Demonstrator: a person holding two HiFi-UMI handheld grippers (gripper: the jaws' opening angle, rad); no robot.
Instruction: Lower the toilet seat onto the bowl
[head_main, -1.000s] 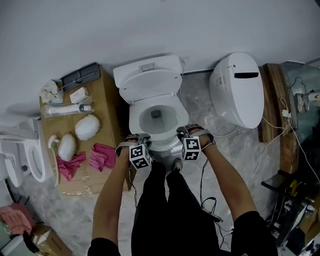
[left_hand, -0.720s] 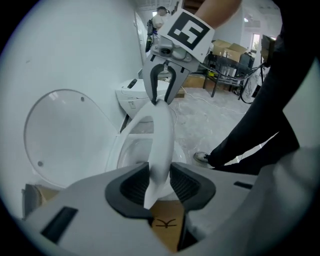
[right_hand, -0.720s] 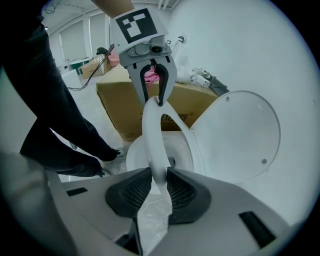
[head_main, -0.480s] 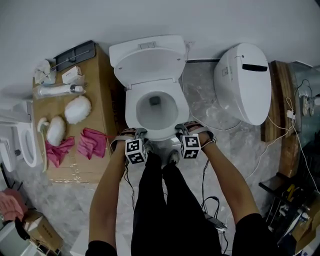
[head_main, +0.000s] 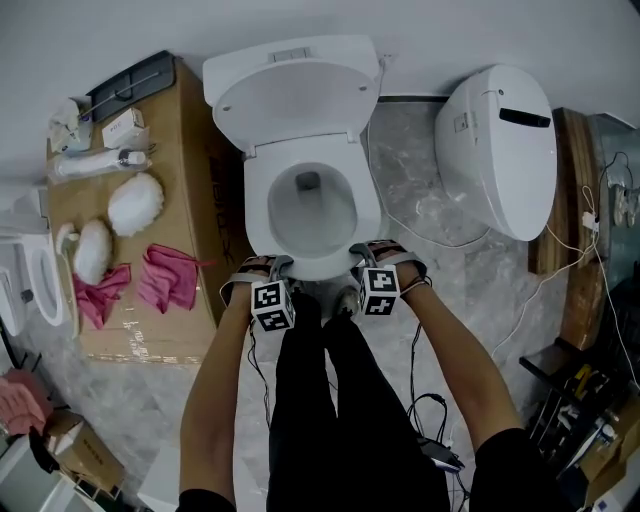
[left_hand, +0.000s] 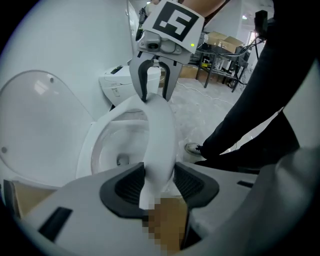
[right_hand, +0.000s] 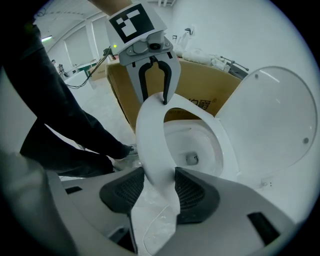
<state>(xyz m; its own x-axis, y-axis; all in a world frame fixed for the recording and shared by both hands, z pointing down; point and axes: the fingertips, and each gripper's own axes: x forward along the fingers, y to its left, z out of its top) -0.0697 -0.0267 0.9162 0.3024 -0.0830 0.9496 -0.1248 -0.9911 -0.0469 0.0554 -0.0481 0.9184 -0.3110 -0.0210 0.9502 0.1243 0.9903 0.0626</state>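
The white toilet seat (head_main: 262, 212) lies flat on the bowl (head_main: 311, 207), and the lid (head_main: 295, 95) stands up against the tank. Both grippers sit at the seat's front edge, one on each side. My left gripper (head_main: 266, 266) straddles the front left rim (left_hand: 159, 150); its jaws are opening and the pads (left_hand: 129, 185) flank the rim loosely. My right gripper (head_main: 364, 254) straddles the front right rim (right_hand: 155, 145); its jaws are also opening with the rim between the pads (right_hand: 192, 189). Each gripper view shows the other gripper (left_hand: 155, 82) (right_hand: 152, 80) across the seat.
A cardboard box (head_main: 190, 170) left of the toilet carries pink cloths (head_main: 165, 278), white brushes and small items. A second toilet (head_main: 495, 150) lies at the right. Cables (head_main: 440, 400) trail on the marble floor. The person's legs (head_main: 320, 400) and shoe (left_hand: 192, 148) are right at the bowl's front.
The head view has drifted, so the toilet sits higher and larger in frame. Both grippers stay at the seat's front edge, and the seat lies on the bowl throughout.
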